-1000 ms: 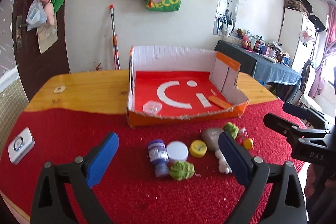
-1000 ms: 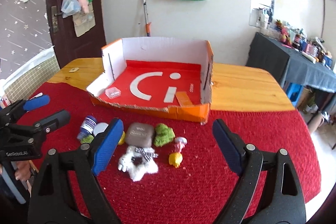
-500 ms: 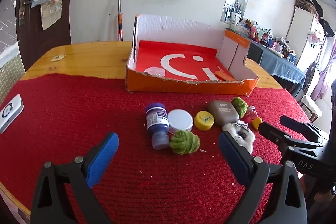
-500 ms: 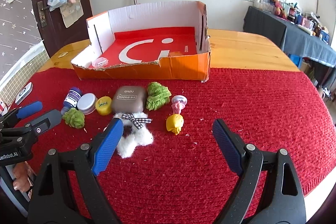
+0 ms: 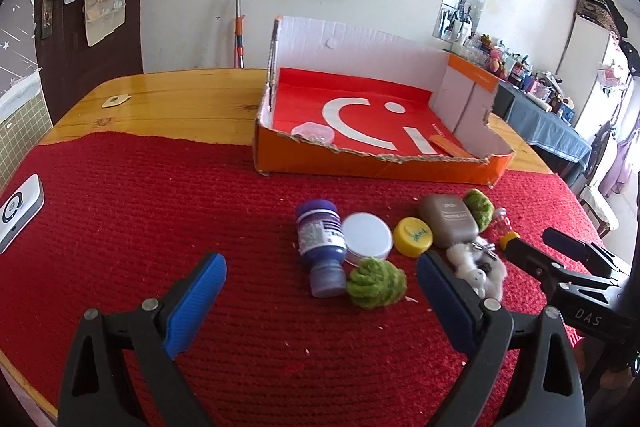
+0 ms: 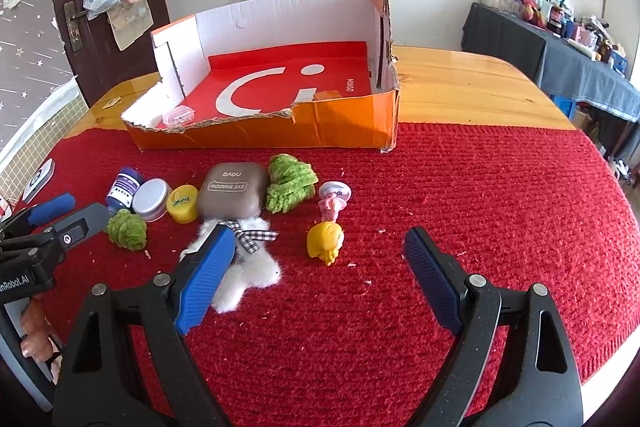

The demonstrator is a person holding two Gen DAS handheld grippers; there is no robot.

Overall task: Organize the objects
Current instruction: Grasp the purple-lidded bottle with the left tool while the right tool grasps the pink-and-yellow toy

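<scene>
Small items lie in a row on the red mat before an orange cardboard box (image 5: 372,167) (image 6: 344,131): a purple bottle (image 5: 320,243) (image 6: 125,187), a white tin (image 5: 367,237) (image 6: 151,199), a yellow cap (image 5: 413,236) (image 6: 182,203), a grey-brown eye shadow case (image 5: 449,220) (image 6: 234,193), two green fuzzy balls (image 5: 375,282) (image 6: 290,183), a white plush (image 5: 478,267) (image 6: 244,267), a yellow figurine (image 6: 325,241) and a pink figurine (image 6: 333,201). My left gripper (image 5: 320,273) hovers open near the bottle. My right gripper (image 6: 318,249) hovers open around the yellow figurine. Both are empty.
Inside the box lie a clear plastic piece (image 5: 314,135) (image 6: 179,115) and an orange strip (image 5: 448,147). A white device (image 5: 18,207) rests at the mat's left edge. Bare wooden table (image 6: 460,95) extends behind the mat. A hand (image 6: 34,335) holds the left tool.
Both grippers have sunk toward the mat and tilted further down, so the row of items now sits closer and higher between the fingers. Both stay open.
</scene>
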